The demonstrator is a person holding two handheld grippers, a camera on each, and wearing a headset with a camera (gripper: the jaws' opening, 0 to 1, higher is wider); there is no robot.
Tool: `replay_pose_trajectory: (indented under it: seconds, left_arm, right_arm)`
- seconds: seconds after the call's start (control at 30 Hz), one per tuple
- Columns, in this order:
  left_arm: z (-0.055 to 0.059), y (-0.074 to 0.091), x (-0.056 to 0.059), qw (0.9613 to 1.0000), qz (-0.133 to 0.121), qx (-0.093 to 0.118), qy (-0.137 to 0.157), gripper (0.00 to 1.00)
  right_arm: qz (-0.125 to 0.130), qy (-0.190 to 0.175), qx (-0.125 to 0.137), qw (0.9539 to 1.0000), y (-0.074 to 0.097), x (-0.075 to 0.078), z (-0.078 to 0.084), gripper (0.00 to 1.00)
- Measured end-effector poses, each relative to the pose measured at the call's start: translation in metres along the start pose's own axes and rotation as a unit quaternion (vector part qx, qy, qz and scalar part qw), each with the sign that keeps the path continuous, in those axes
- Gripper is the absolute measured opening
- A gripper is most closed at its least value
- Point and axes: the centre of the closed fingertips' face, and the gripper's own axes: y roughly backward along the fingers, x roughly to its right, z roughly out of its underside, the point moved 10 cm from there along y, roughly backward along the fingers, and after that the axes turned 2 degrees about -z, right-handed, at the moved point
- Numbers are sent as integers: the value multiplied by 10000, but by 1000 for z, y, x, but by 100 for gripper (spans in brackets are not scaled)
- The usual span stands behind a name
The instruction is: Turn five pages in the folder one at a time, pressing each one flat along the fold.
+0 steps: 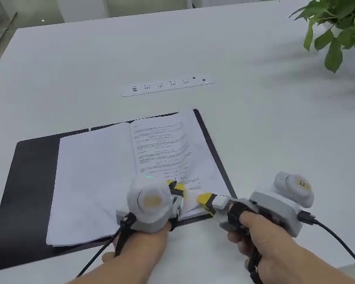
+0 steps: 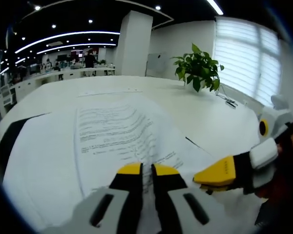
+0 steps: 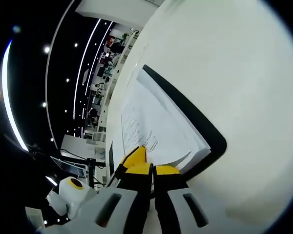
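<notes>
folder [image 1: 29, 177]: lies open on the white table [image 1: 254, 89], black cover showing around the sheets, bottom edge toward the person.
pages: printed page [image 1: 165, 148] on the right, blank-looking sheet [image 1: 92, 177] on the left, the fold [image 1: 133, 165] running away from the person between them.
left gripper [image 1: 176, 188]: jaws drawn together with only a slit between them, nothing held; tips sit over the bottom of the printed page, near the fold.
right gripper [image 1: 206, 201]: jaws closed, tips at the bottom edge of the right-hand stack, just beside the left gripper's tips; i cannot tell whether a sheet is pinched.
curled corner [image 3: 183, 158]: a bottom corner of the top sheet stands up off the stack.
step in hand: probably freeing one sheet at the bottom edge, ready to turn it.
doing it well: take the curled sheet alone, steady the stack near the fold with the left gripper, swing the sheet over in a low arc, then stroke along the fold.
risk: catching two sheets, or creasing the corner.
</notes>
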Motion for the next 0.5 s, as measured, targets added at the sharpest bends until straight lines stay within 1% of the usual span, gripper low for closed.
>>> replay_pose_trajectory:
  seconds: [0.07,0.1,0.13,0.23,0.27,0.3,0.33,0.4,0.47,0.5]
  left_arm:
    - [-3,2,-2,9992,56,-116,371,7]
    - [-5,5,-3,9977,34,-228,638,8]
    - [-6,7,-4,9970,51,-272,718,9]
    - [-9,19,-11,9979,100,-255,593,21]
    - [-9,23,-13,9979,113,-262,578,22]
    - [-10,28,-15,9984,128,-250,495,22]
    - [-11,32,-17,9989,139,-191,400,21]
    - [-13,44,-22,9994,129,-74,317,24]
    - [-14,56,-27,9996,141,-105,234,26]
    - [-15,64,-31,9997,155,-103,151,26]
  right_arm:
    - [-12,27,51,10000,4,-3,1,0]
    - [4,74,83,9999,5,-3,1,0]
    - [6,91,92,9999,6,-4,1,0]
    - [-11,175,199,9996,12,-8,2,0]
    - [-26,215,228,9995,12,-10,3,0]
    - [-38,242,253,9994,13,-11,3,0]
    - [-54,256,279,9993,14,-13,4,0]
    - [-58,259,329,9991,14,-15,5,0]
    - [-55,292,392,9988,16,-18,6,0]
    - [-81,342,441,9984,18,-23,7,0]
